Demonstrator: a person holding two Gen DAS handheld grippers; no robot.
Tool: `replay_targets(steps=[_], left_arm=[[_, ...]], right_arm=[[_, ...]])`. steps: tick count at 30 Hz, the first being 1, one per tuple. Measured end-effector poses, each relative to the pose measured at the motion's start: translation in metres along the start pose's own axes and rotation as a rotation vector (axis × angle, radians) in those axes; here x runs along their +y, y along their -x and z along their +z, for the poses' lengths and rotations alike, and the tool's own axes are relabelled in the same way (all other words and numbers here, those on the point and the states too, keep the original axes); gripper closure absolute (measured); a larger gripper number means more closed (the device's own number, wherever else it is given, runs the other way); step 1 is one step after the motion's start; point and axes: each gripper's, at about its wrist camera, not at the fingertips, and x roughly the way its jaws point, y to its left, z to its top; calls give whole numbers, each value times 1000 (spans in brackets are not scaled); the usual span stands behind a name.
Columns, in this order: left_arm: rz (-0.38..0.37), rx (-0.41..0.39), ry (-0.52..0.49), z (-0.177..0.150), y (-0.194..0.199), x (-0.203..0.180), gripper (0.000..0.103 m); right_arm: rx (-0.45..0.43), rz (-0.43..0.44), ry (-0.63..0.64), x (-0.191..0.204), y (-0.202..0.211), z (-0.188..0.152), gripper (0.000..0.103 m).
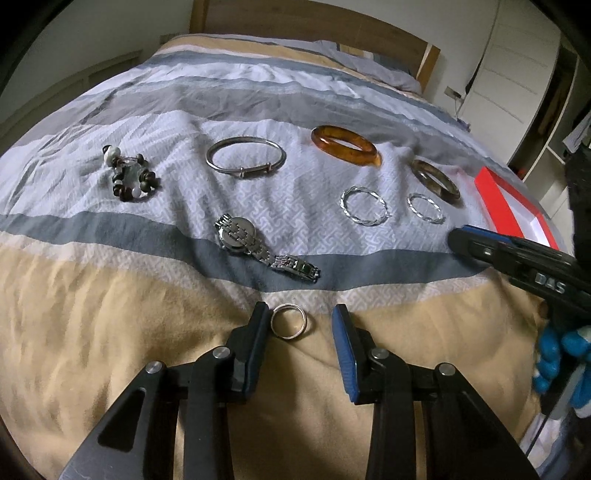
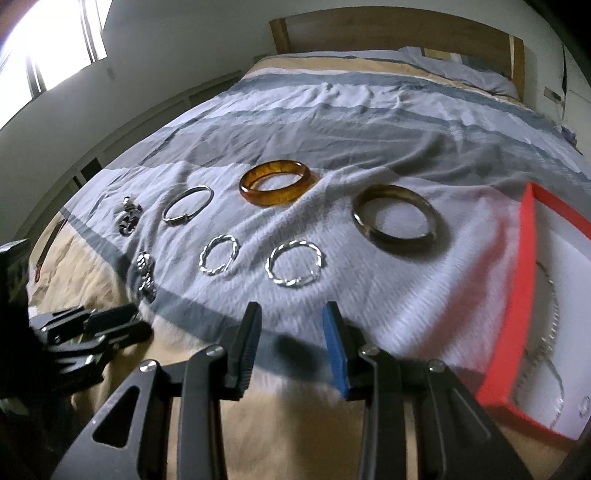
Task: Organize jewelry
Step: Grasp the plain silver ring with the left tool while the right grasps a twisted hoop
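Observation:
Jewelry lies spread on a striped bedspread. My left gripper [image 1: 301, 321] is open, its jaws either side of a small silver ring [image 1: 289, 321] on the tan stripe. Beyond lie a silver watch [image 1: 255, 243], a silver bangle [image 1: 245, 158], an amber bangle [image 1: 345, 144], a dark bangle [image 1: 436, 180], two twisted silver hoops [image 1: 364, 205] [image 1: 425, 208] and a beaded bracelet [image 1: 131, 177]. My right gripper [image 2: 291, 317] is open and empty, just short of the nearer twisted hoop [image 2: 295, 267]. A red box [image 2: 517, 314] at right holds a chain.
The right gripper shows in the left wrist view [image 1: 517, 258] at right, held by a blue-gloved hand [image 1: 557, 354]. The left gripper shows in the right wrist view [image 2: 92, 328] at left. A wooden headboard [image 2: 388, 29] stands at the far end. A wardrobe [image 1: 517, 74] stands at right.

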Motion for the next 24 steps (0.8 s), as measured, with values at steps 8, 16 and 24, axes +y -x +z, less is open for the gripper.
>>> replay_targets(steps=[8,16,24], left_arm=[[-18,-18,37,1,3,7,68],[-26,-15,29,0,-2,6,74],[-10,-26,-6,-1,4,-2,84]], right_arm=[[-24,2,11,2,-19,12,58],[-18,-31,38,7,-35,20,58],[-31,-42,46,8,-26,17,65]])
